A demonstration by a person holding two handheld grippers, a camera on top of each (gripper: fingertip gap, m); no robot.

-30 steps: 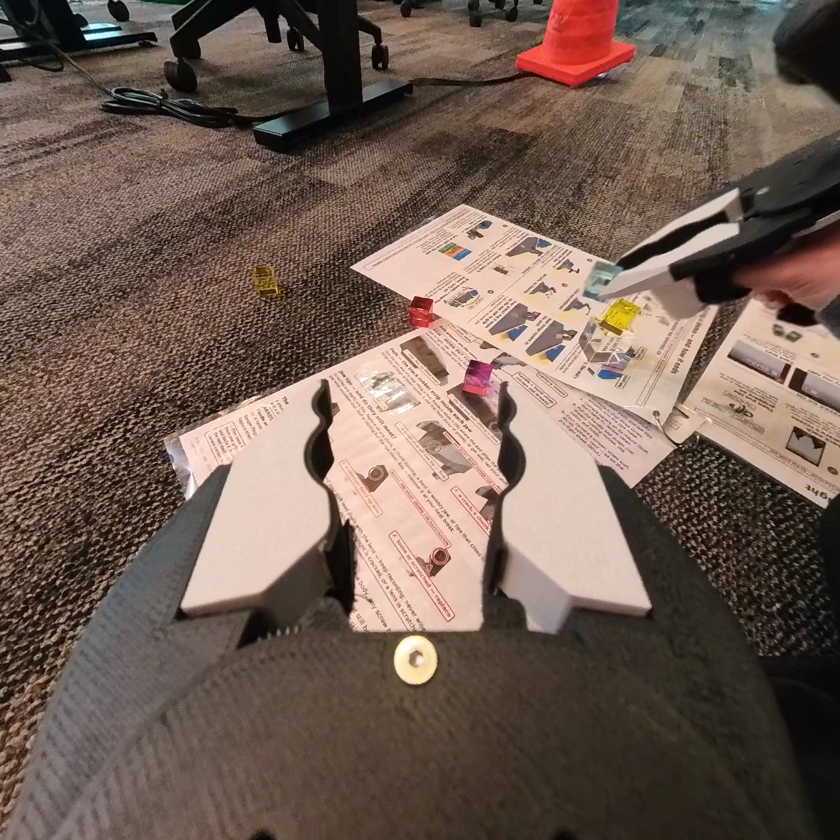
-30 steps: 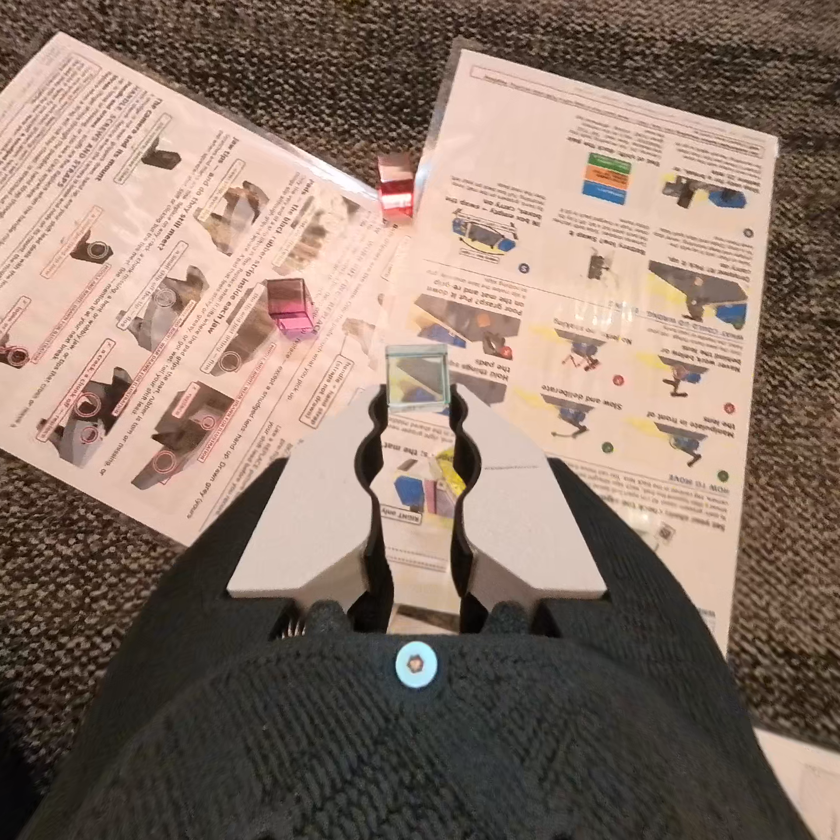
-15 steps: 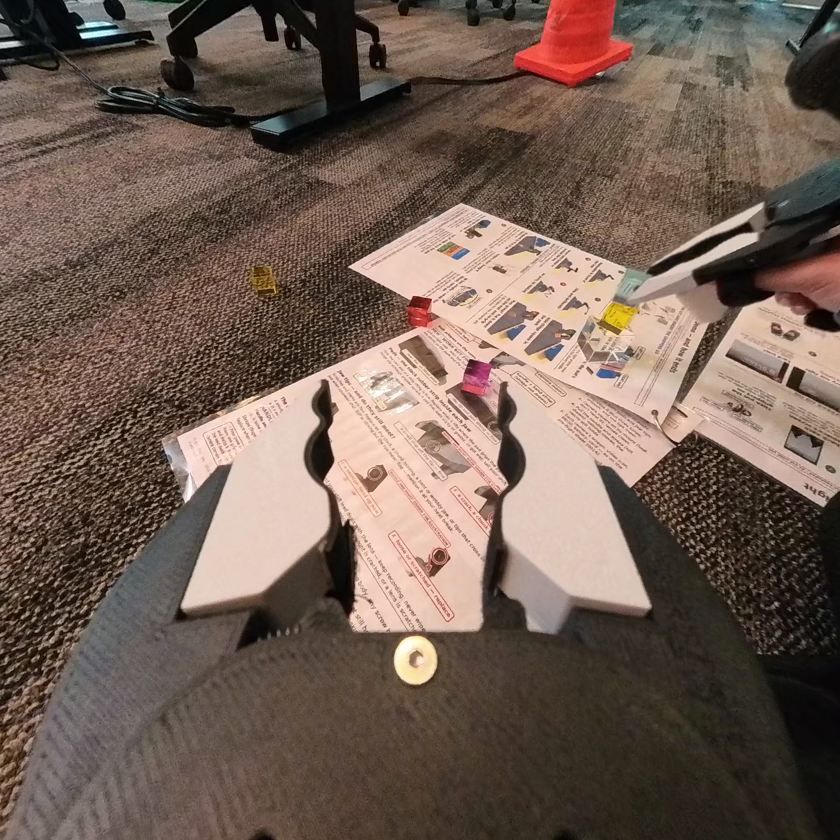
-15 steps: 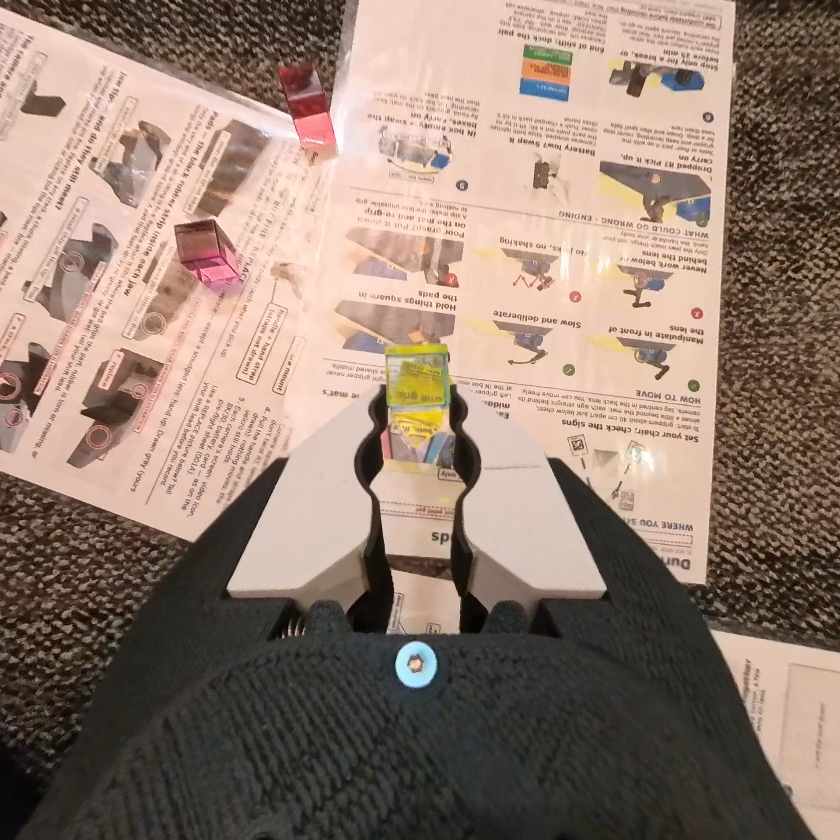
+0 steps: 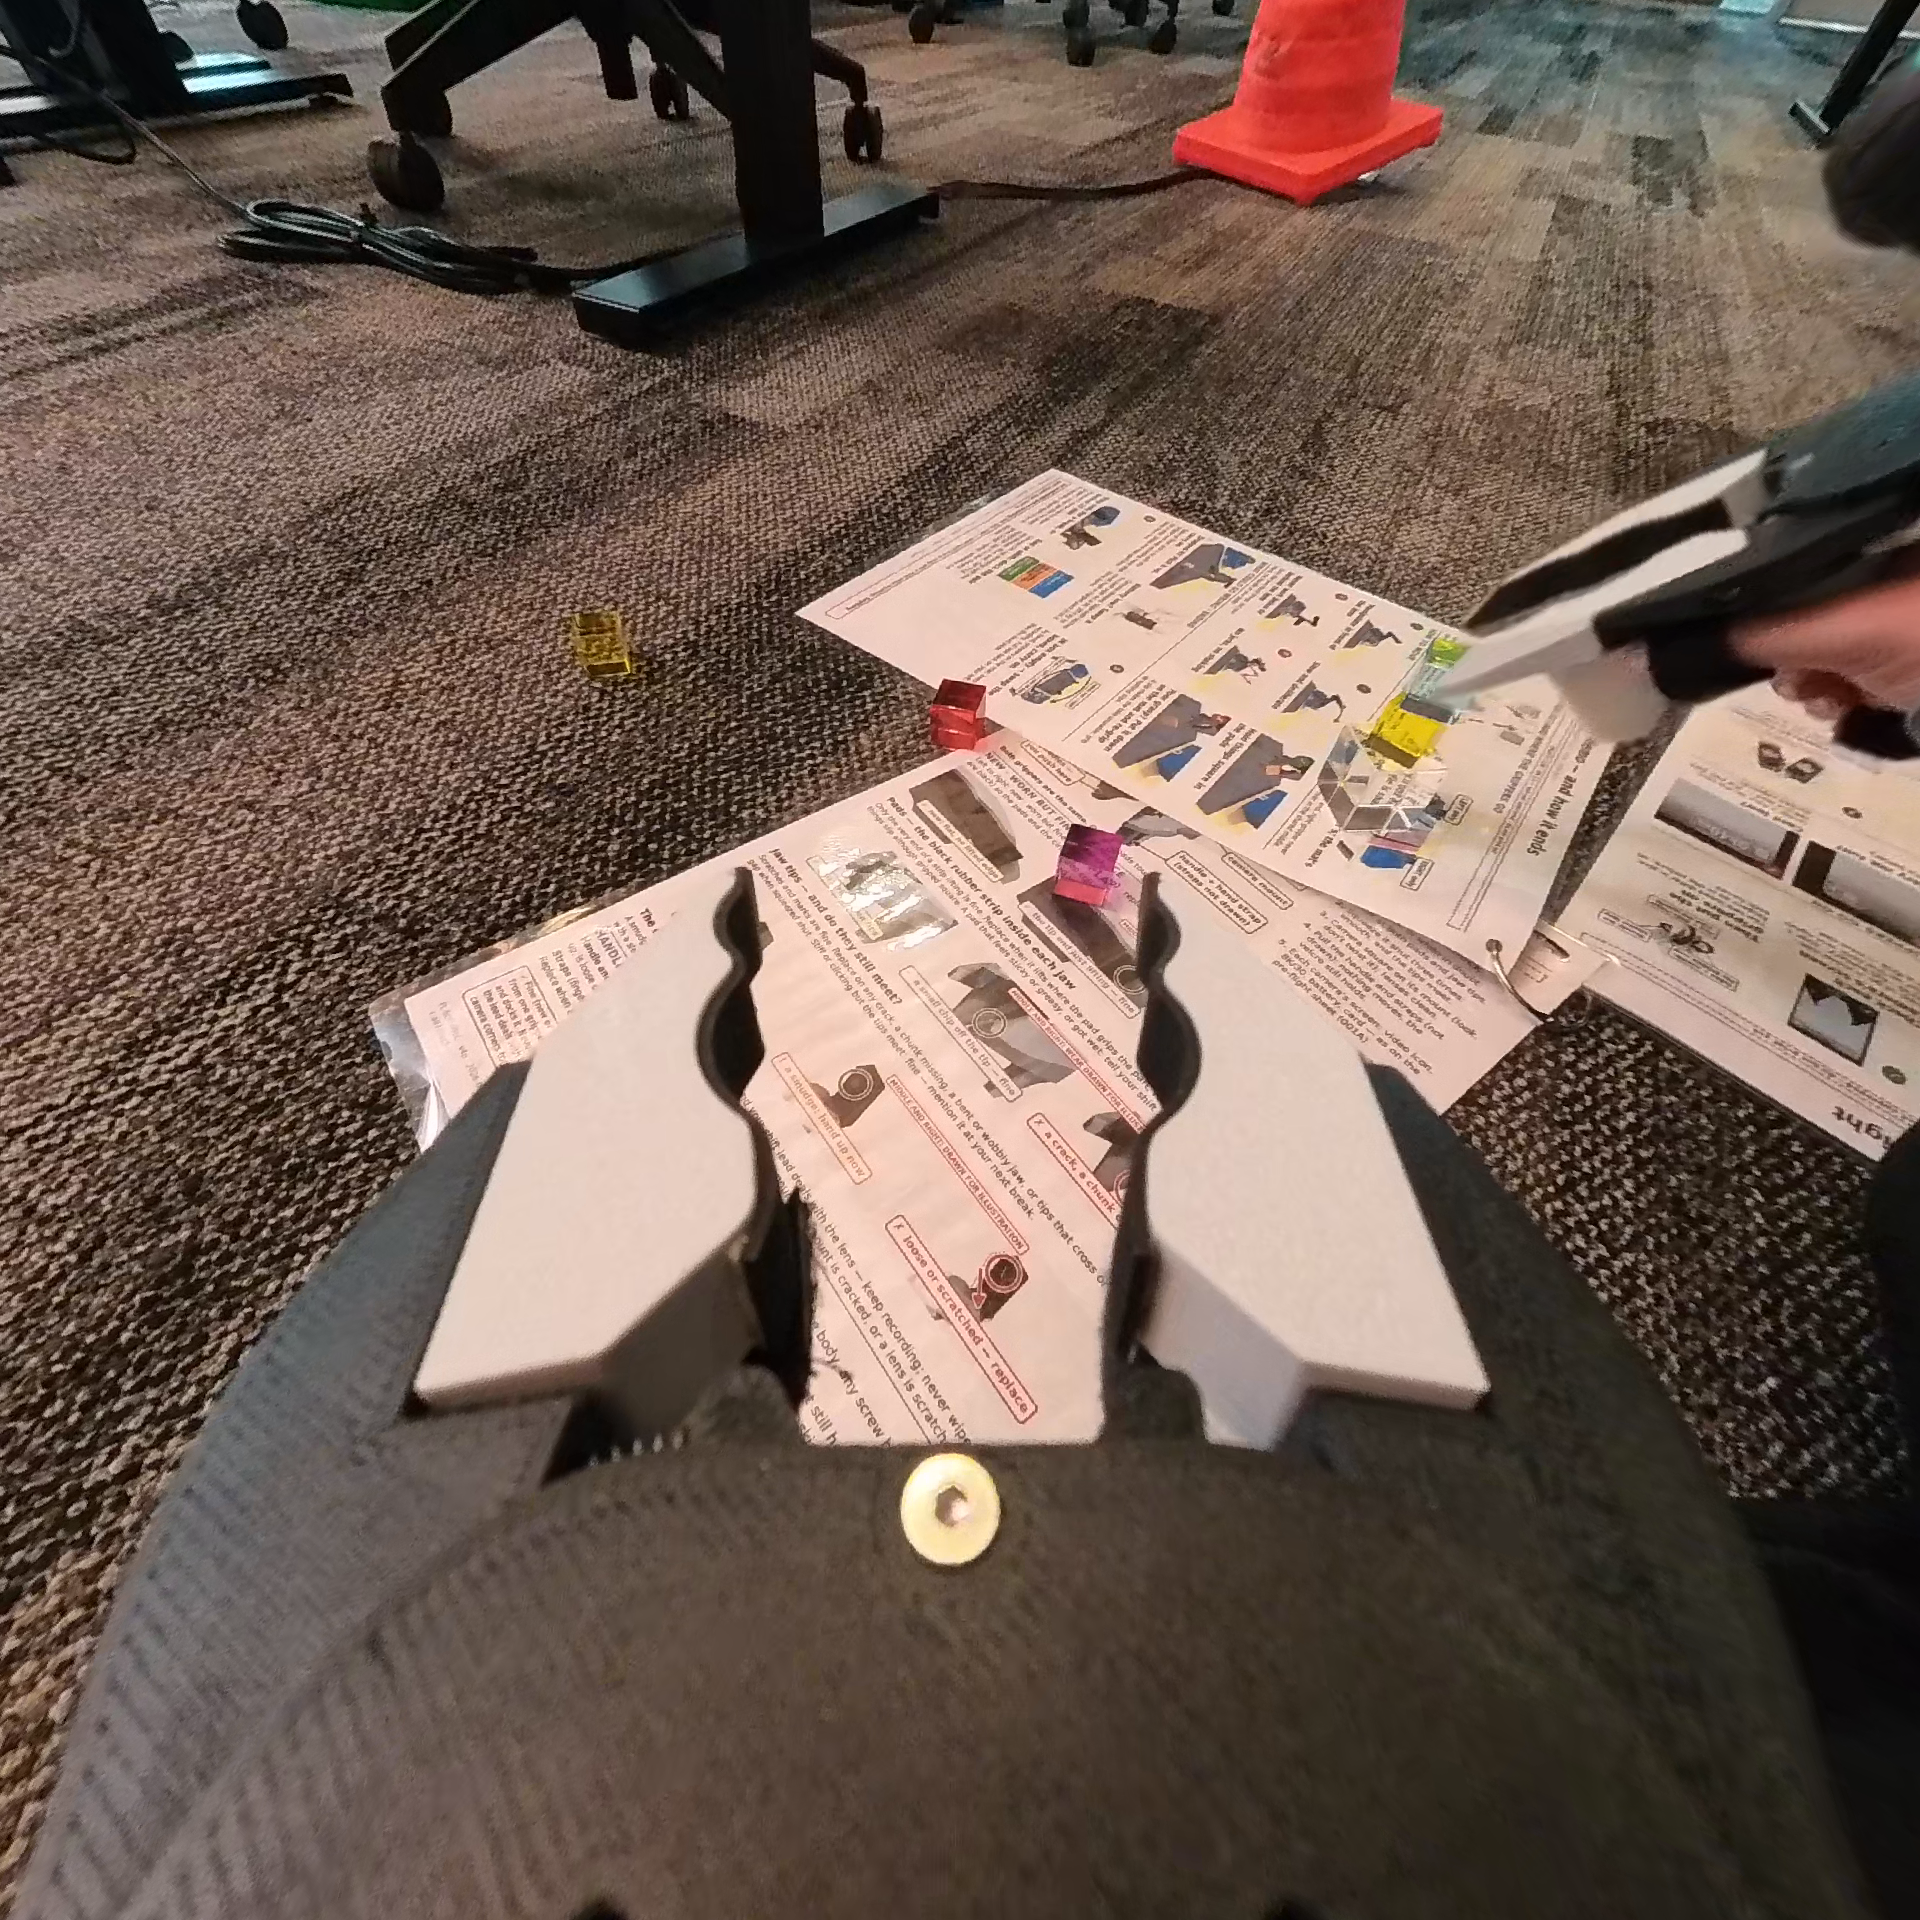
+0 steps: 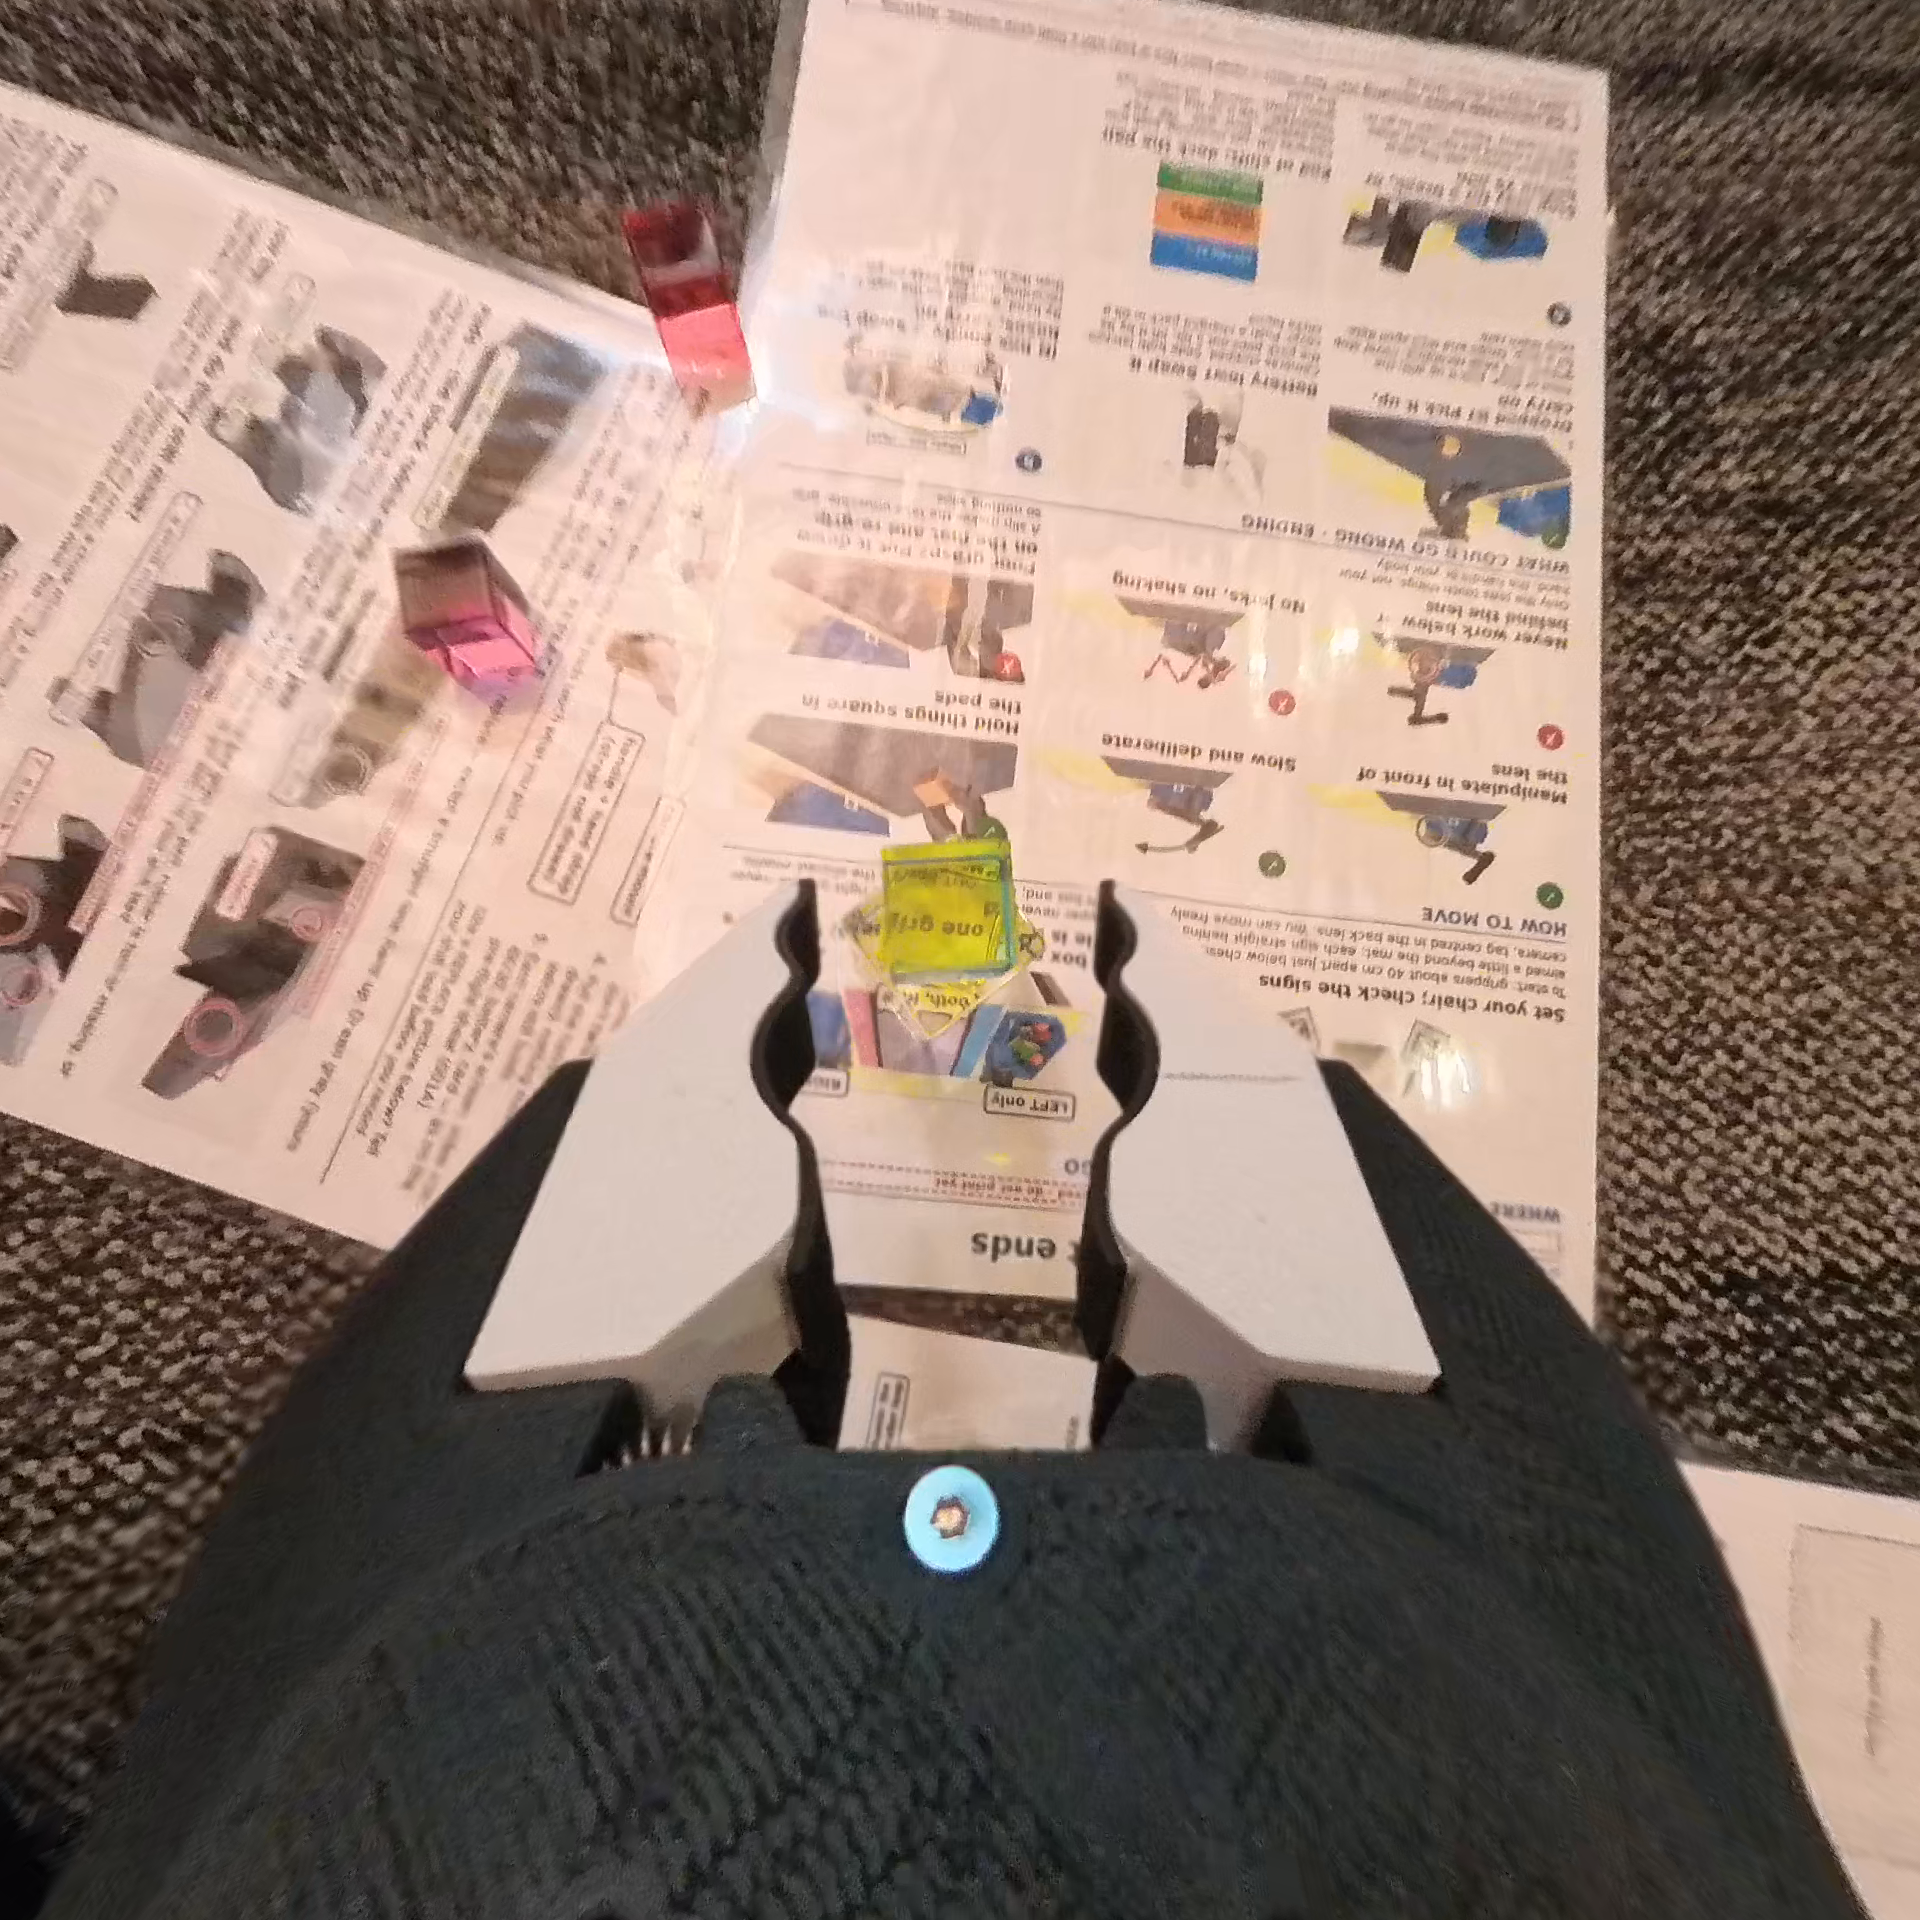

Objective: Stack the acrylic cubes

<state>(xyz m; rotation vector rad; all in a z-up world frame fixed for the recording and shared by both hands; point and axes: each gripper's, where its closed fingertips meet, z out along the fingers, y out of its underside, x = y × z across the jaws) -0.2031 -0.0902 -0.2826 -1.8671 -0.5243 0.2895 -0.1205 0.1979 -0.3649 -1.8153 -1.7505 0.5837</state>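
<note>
The right gripper (image 6: 951,914) hangs above a laminated instruction sheet (image 6: 1351,312) with its fingers spread; a stack of small see-through cubes (image 6: 948,920) stands between the tips, and a clear gap shows on either side of it, so neither pad presses on it. The top cube looks yellow-green with a bluish edge and sits turned a little against the yellow cube (image 5: 1405,730) beneath; seen from the left wrist view, a clear cube (image 5: 1371,795) lies at the bottom, so the stack's long axis runs straight up from the sheet. A cube has no pointed end, and its faces lie roughly square to the fingers. The left gripper (image 5: 945,914) is held low over a second laminated sheet (image 5: 935,1039), its jaws wide apart with nothing between them. Just beyond its right fingertip a magenta cube (image 5: 1087,871) rests on that sheet, and a red cube (image 5: 958,711) sits farther off at the seam where the two sheets meet. A lone yellow cube (image 5: 603,646) lies on the bare carpet (image 5: 312,623) well to the left. A third sheet (image 5: 1766,914) lies at the right, joined by a metal ring (image 5: 1519,971). Open carpet stretches far and left; a desk foot (image 5: 748,260), cables (image 5: 343,234) and an orange cone (image 5: 1311,104) stand far away.
</note>
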